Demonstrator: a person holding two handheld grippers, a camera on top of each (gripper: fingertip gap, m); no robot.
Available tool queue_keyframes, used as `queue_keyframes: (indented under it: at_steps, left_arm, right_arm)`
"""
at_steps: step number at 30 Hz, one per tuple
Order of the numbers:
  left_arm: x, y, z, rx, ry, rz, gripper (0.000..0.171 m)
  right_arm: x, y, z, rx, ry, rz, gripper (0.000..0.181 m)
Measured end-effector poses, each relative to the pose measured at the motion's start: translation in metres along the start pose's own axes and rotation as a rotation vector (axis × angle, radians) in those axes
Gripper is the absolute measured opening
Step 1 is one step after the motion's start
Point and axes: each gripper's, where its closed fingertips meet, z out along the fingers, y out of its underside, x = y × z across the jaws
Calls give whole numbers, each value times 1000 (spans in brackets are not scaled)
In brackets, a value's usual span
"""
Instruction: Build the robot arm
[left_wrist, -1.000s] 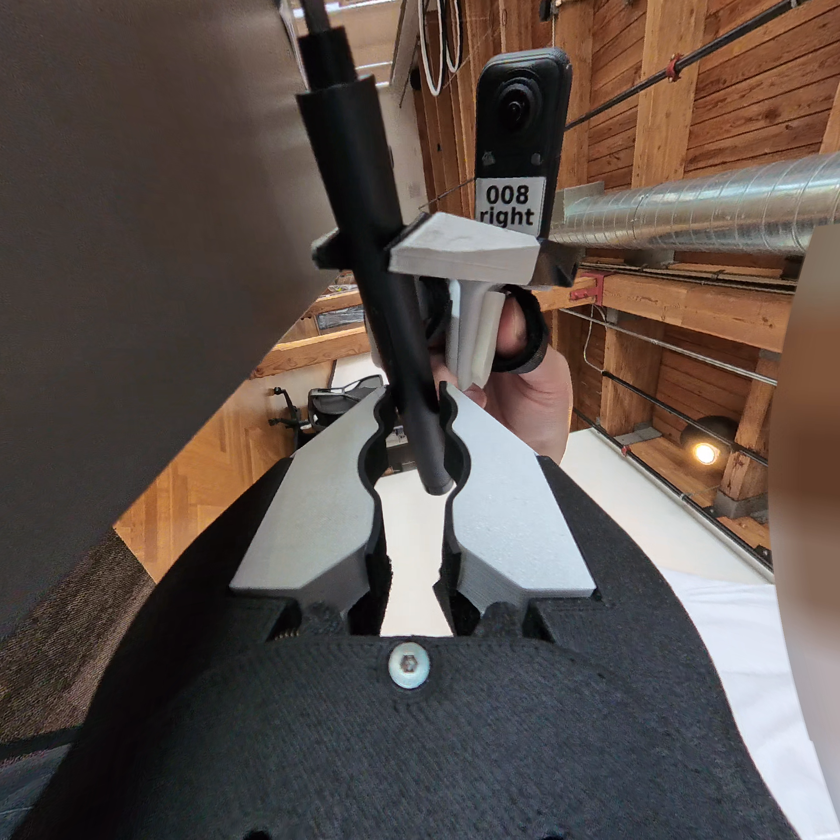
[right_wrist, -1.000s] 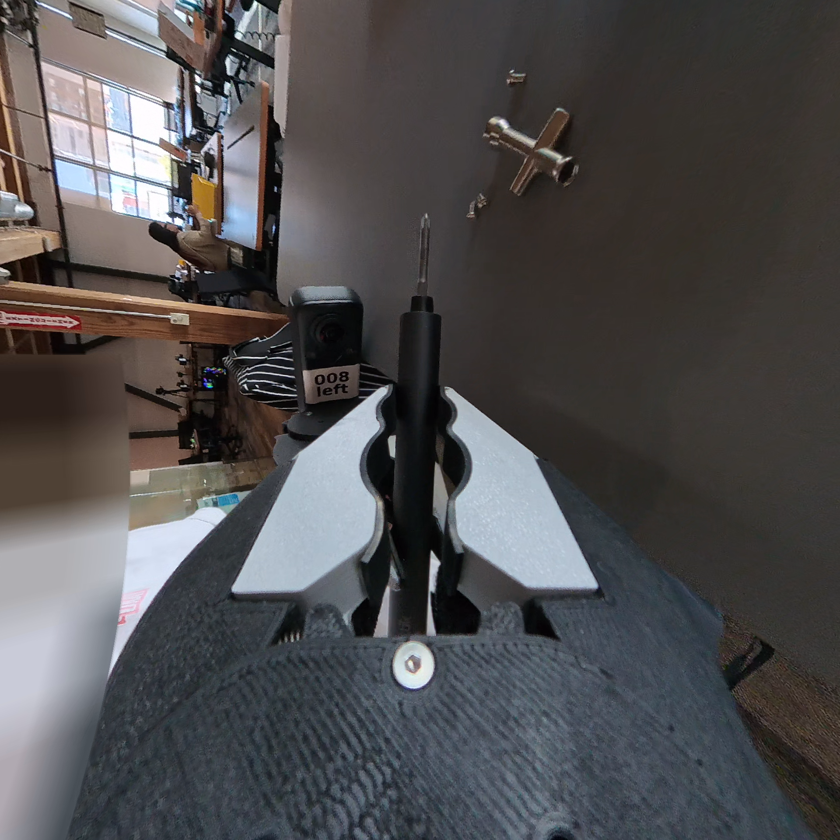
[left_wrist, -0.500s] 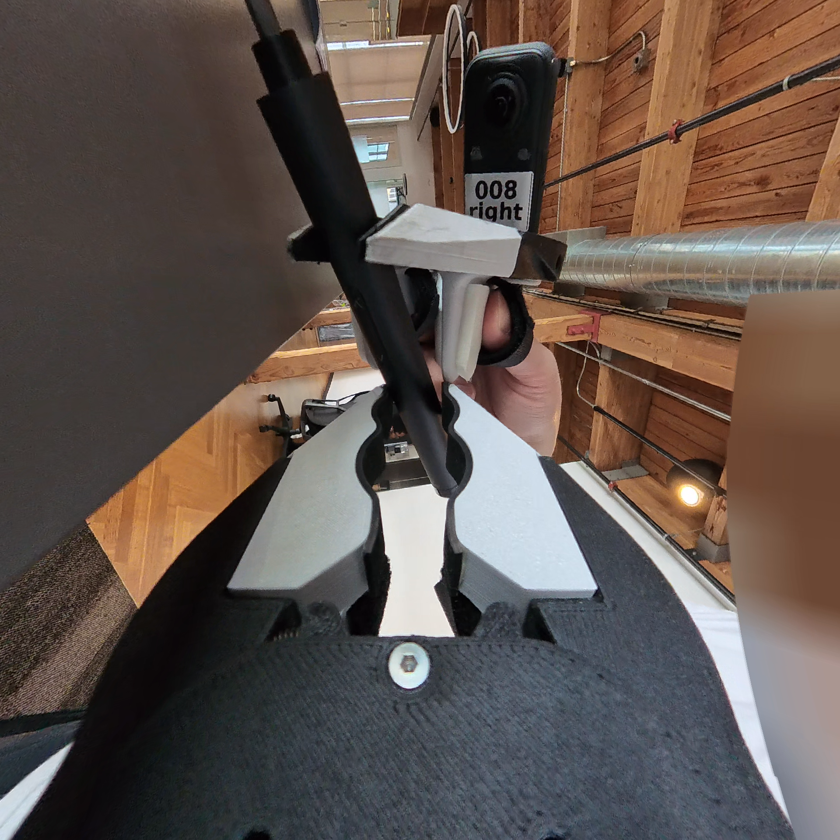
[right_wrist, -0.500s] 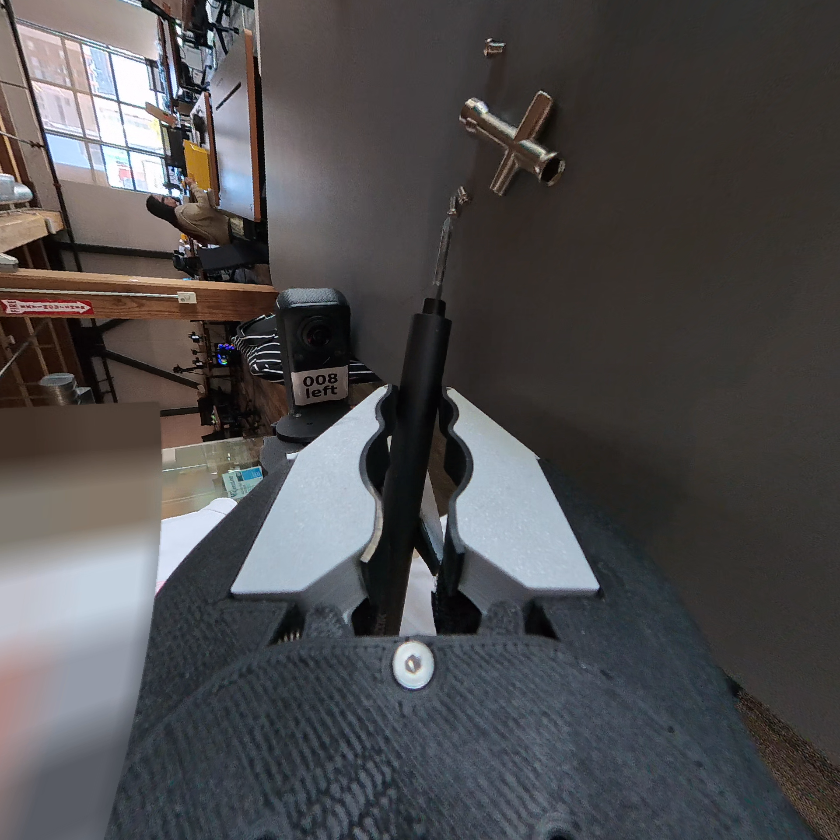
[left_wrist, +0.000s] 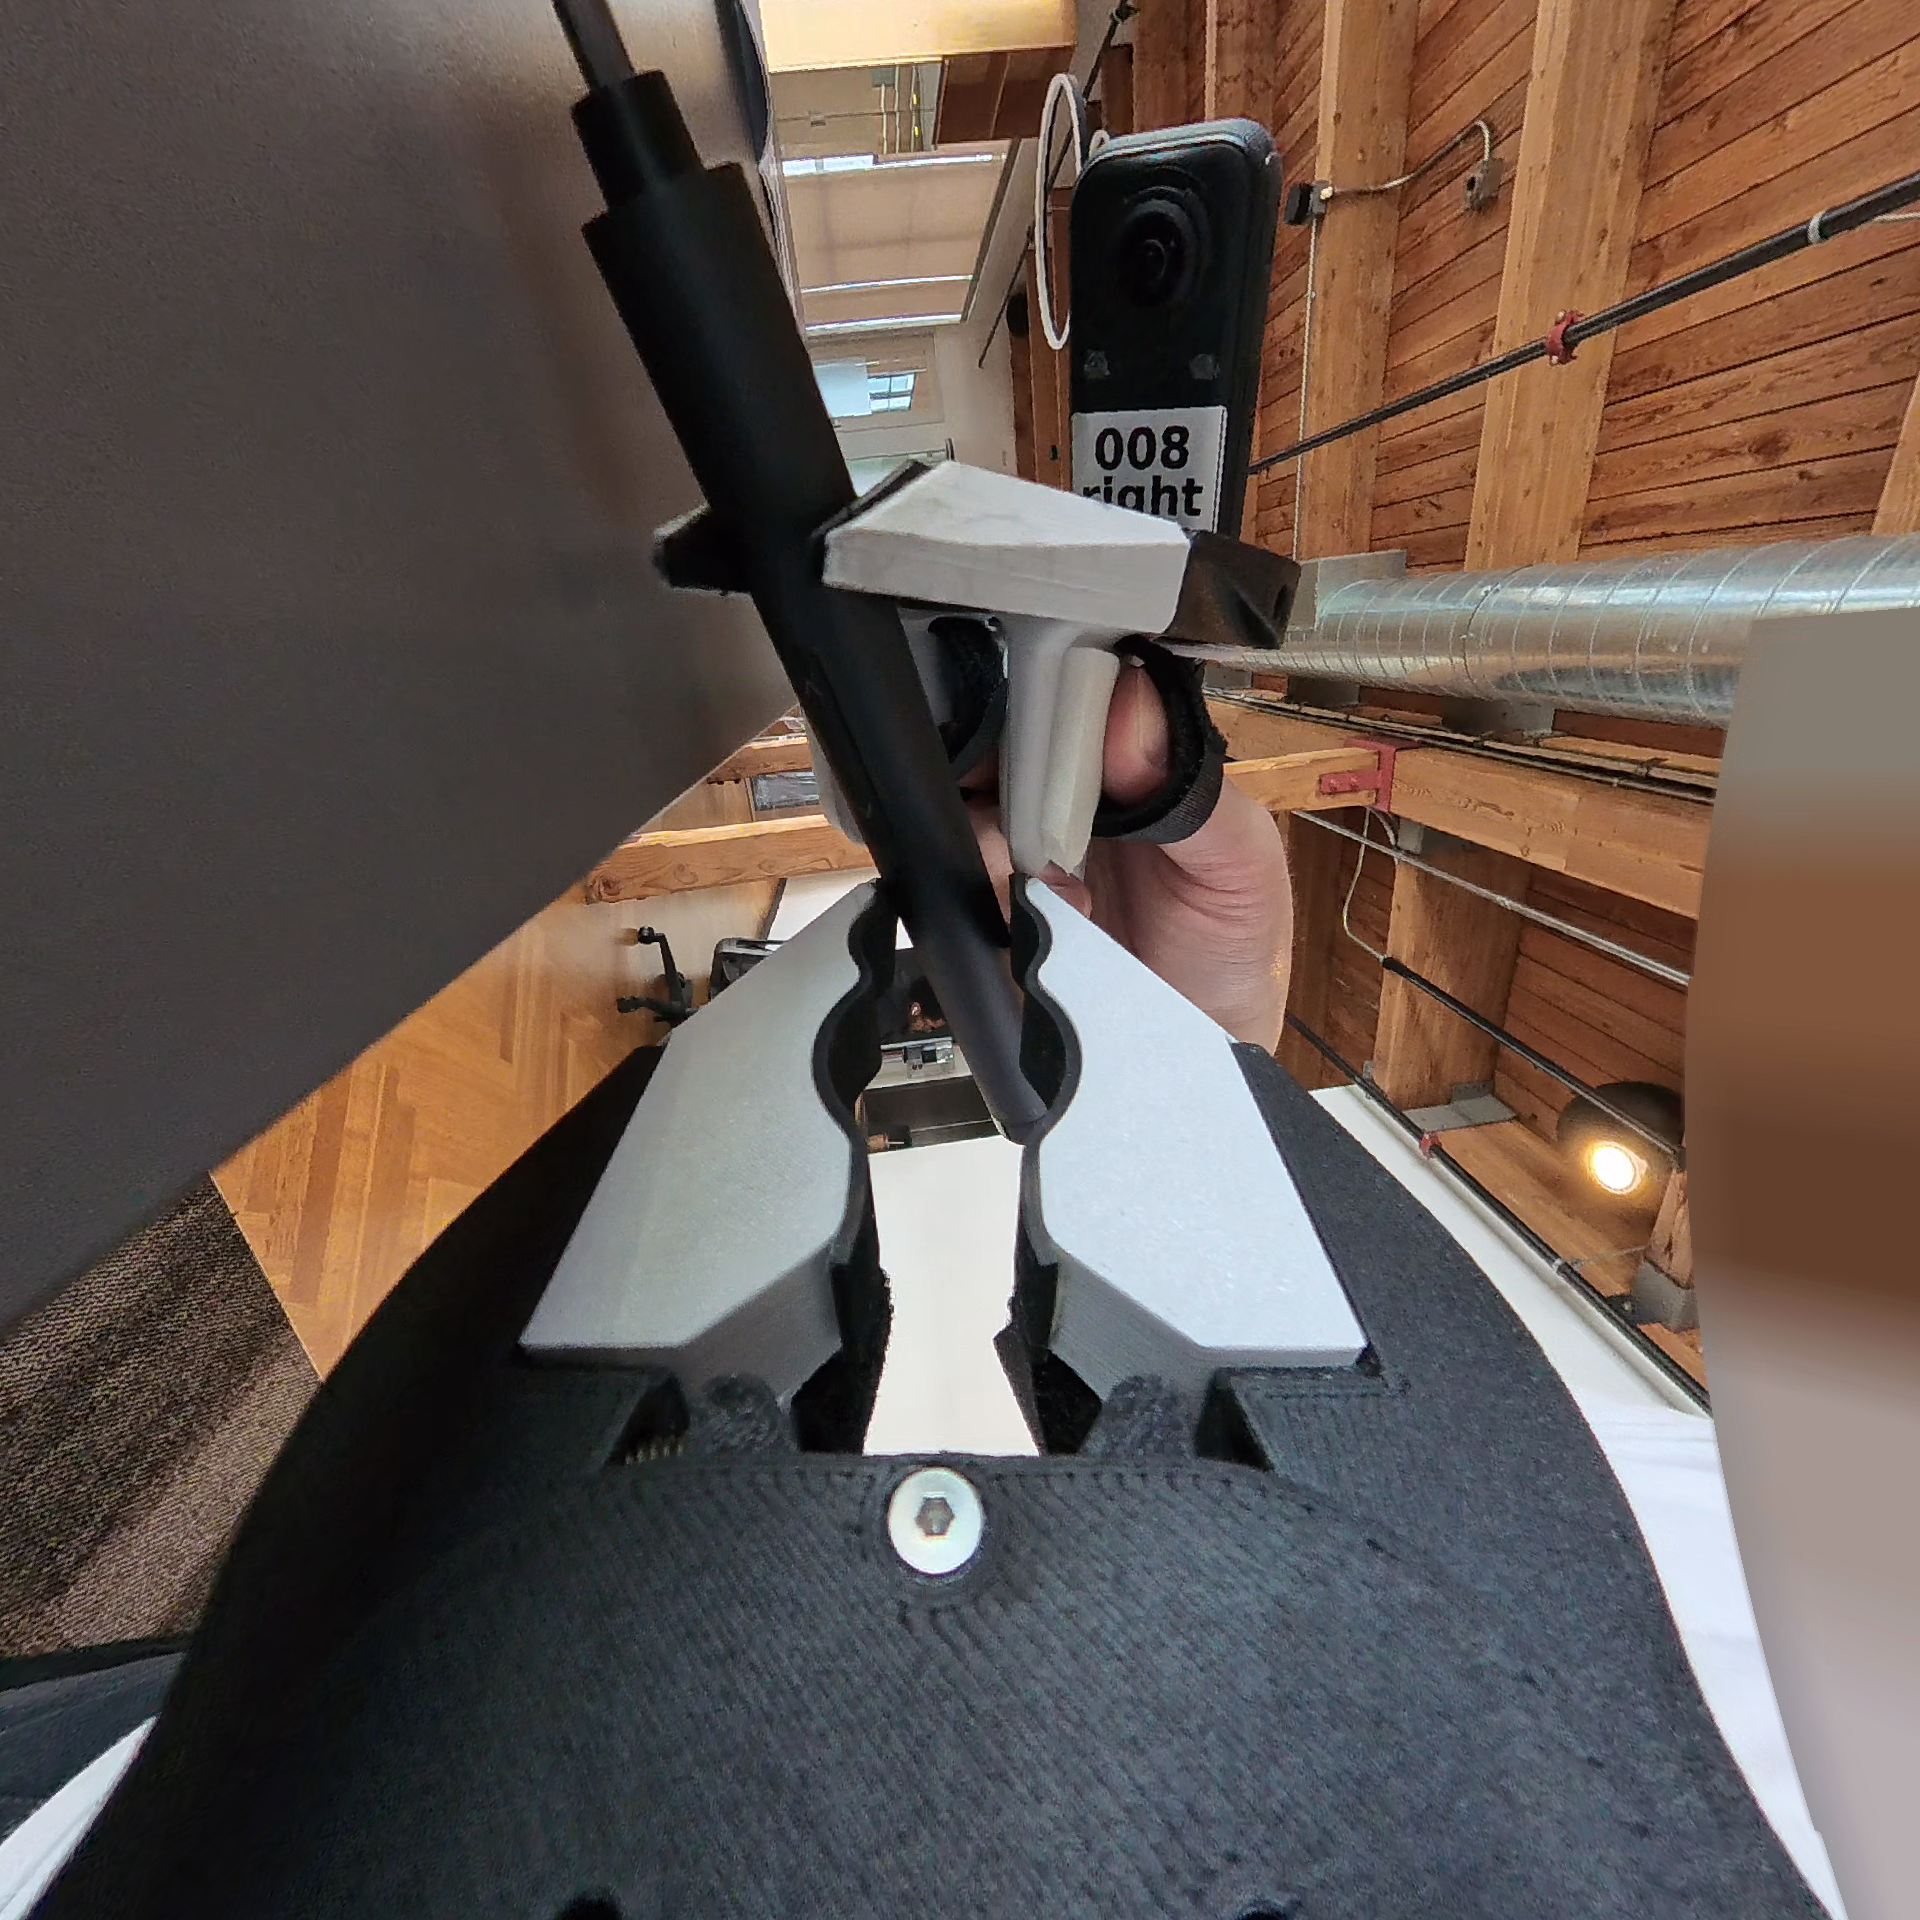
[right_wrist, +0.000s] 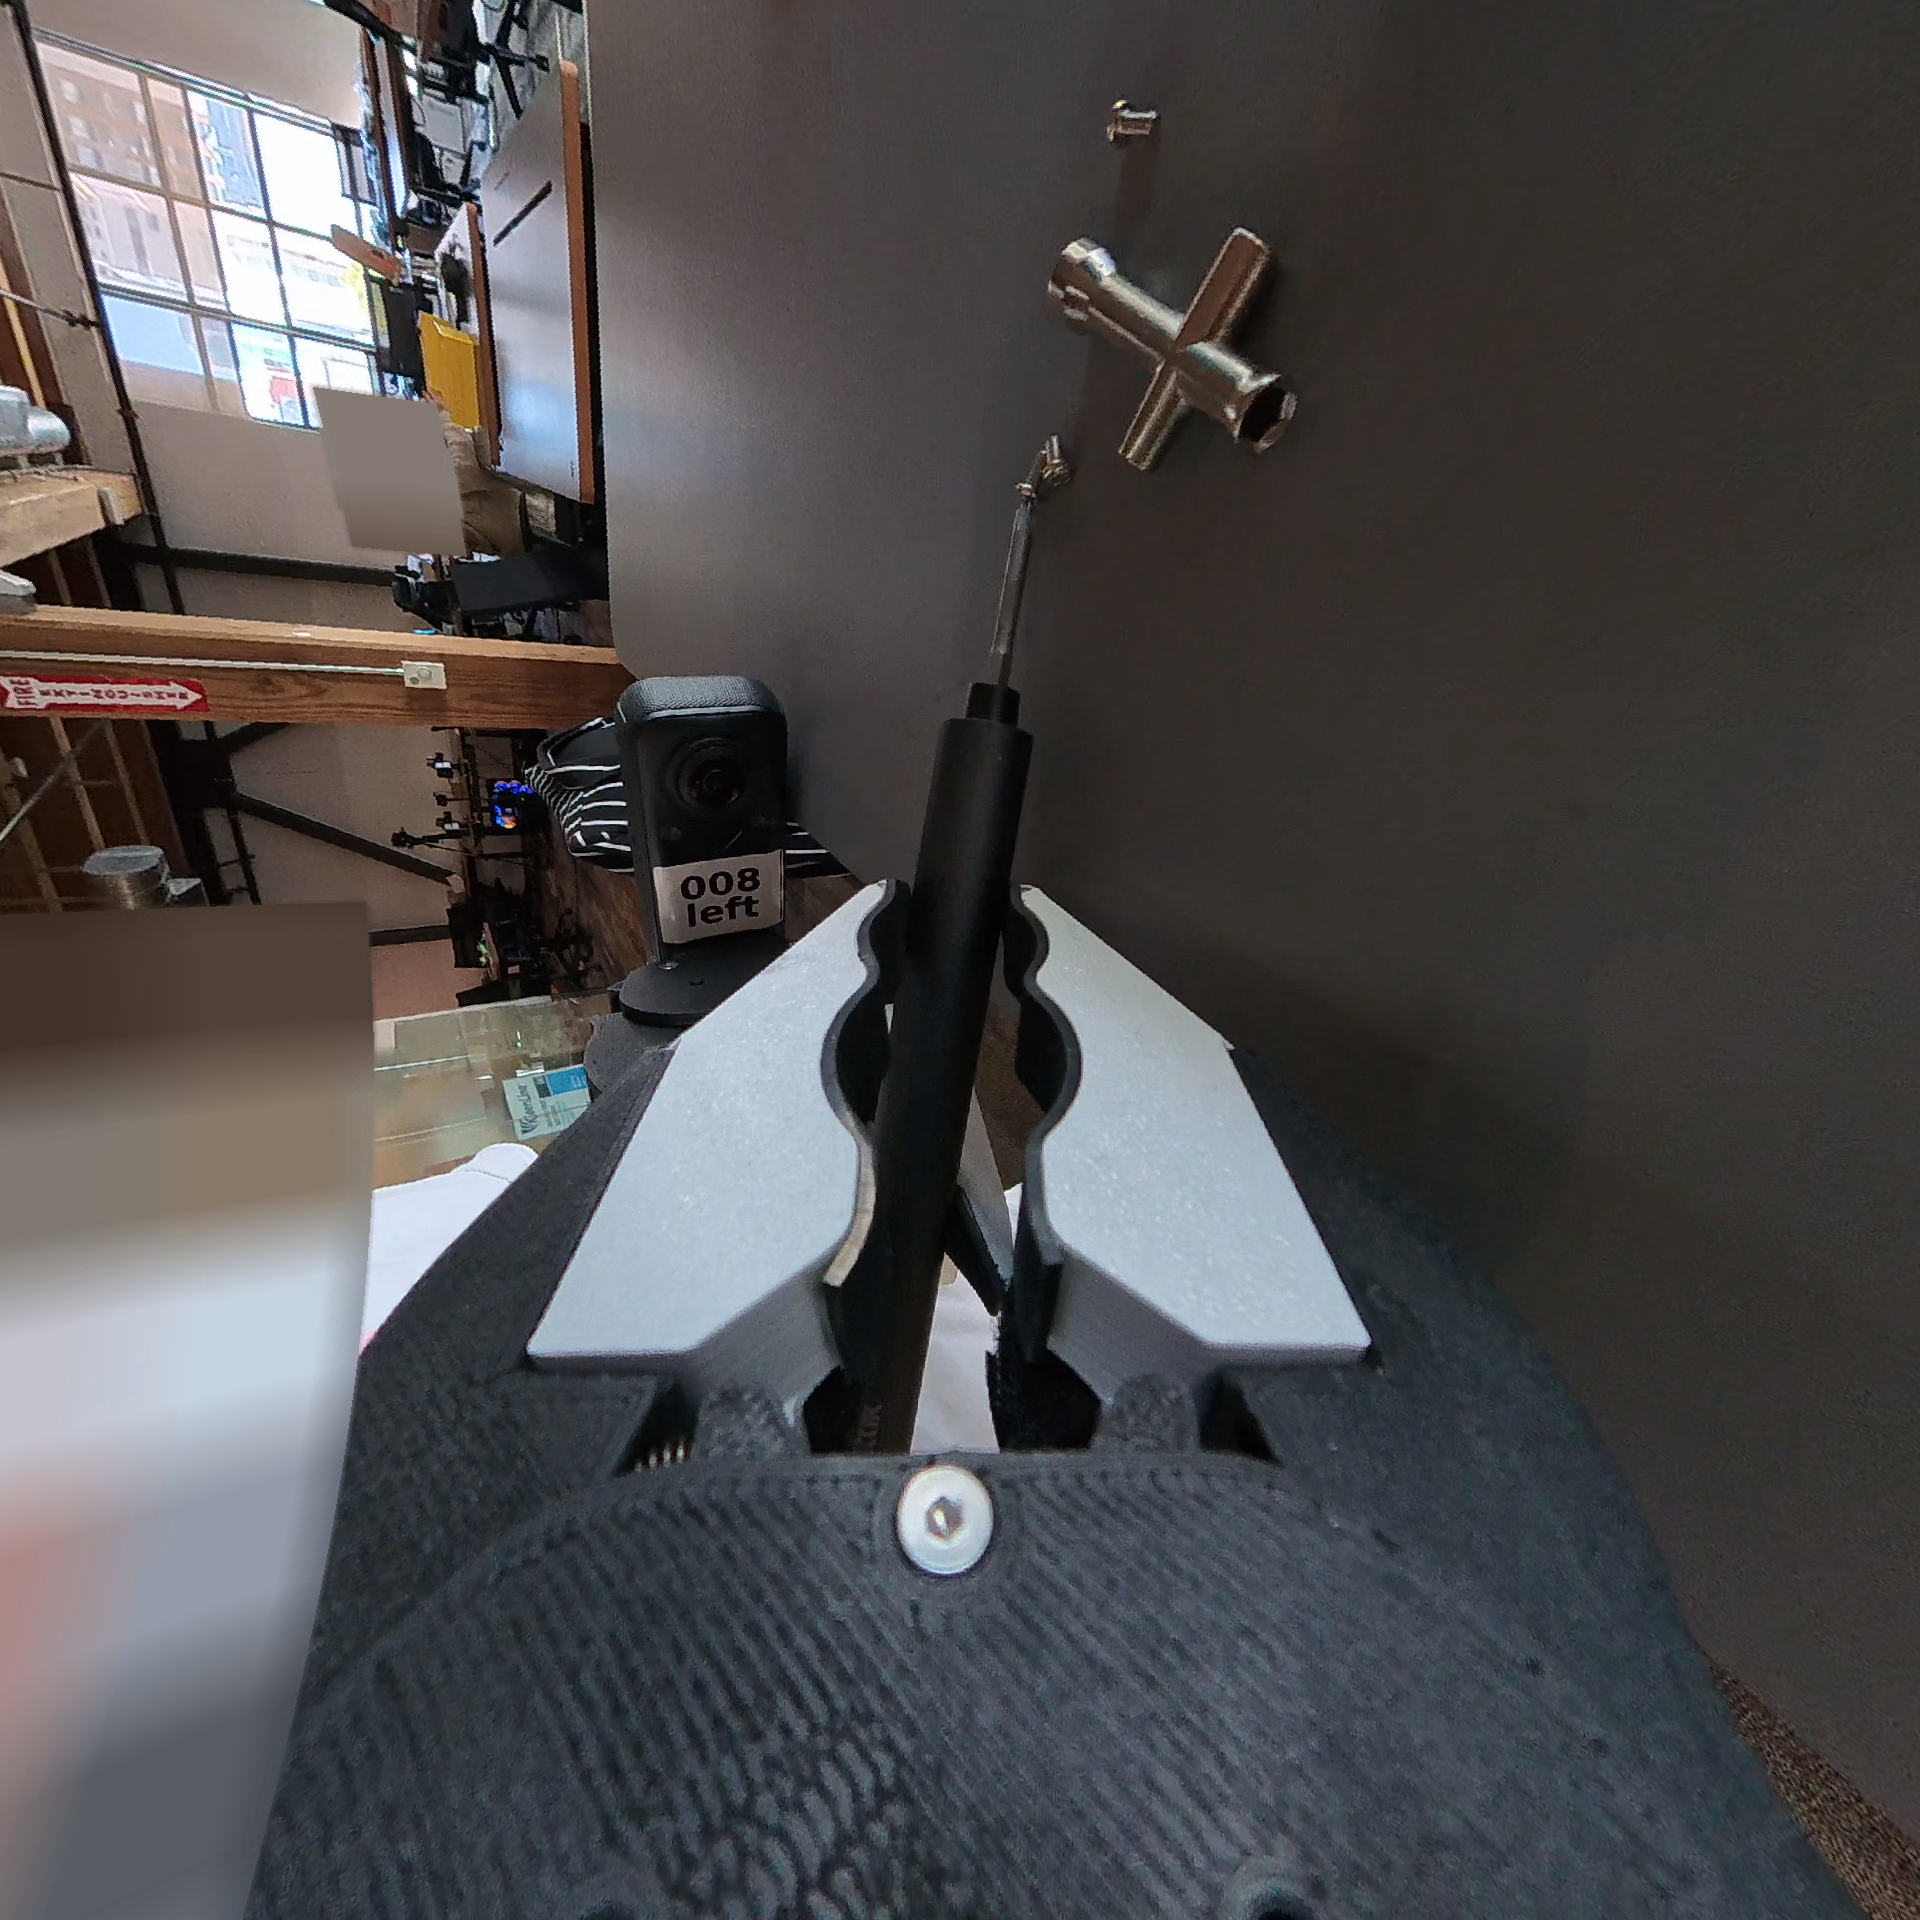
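Two tongs: right tongs (right_wrist: 951, 935) clamp a screwdriver (right_wrist: 951, 987), tip at a screw (right_wrist: 1047, 468); left tongs (left_wrist: 951, 935) gape, empty. Tilted tip may slip, flicking the screw across the table (right_wrist: 1558, 727).

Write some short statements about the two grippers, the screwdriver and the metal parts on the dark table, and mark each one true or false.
1. The right gripper is shut on the black screwdriver. True.
2. The screwdriver's tip is at the small screw beside the cross-shaped wrench. True.
3. The left gripper grips the wrench. False: it holds nothing, and the wrench lies on the dark table.
4. Only one screw lies on the table. False: a second screw lies farther off.
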Motion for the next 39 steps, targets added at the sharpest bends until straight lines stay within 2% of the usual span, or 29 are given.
queue_keyframes:
  at_steps: [23,39]
  left_arm:
    - [8,18,15,-61,66,0,18]
    - [18,9,20,-54,103,39,17]
  right_arm:
    - [-2,10,-13,-8,76,-72,17]
    - [-13,-3,-23,42,21,-101,17]
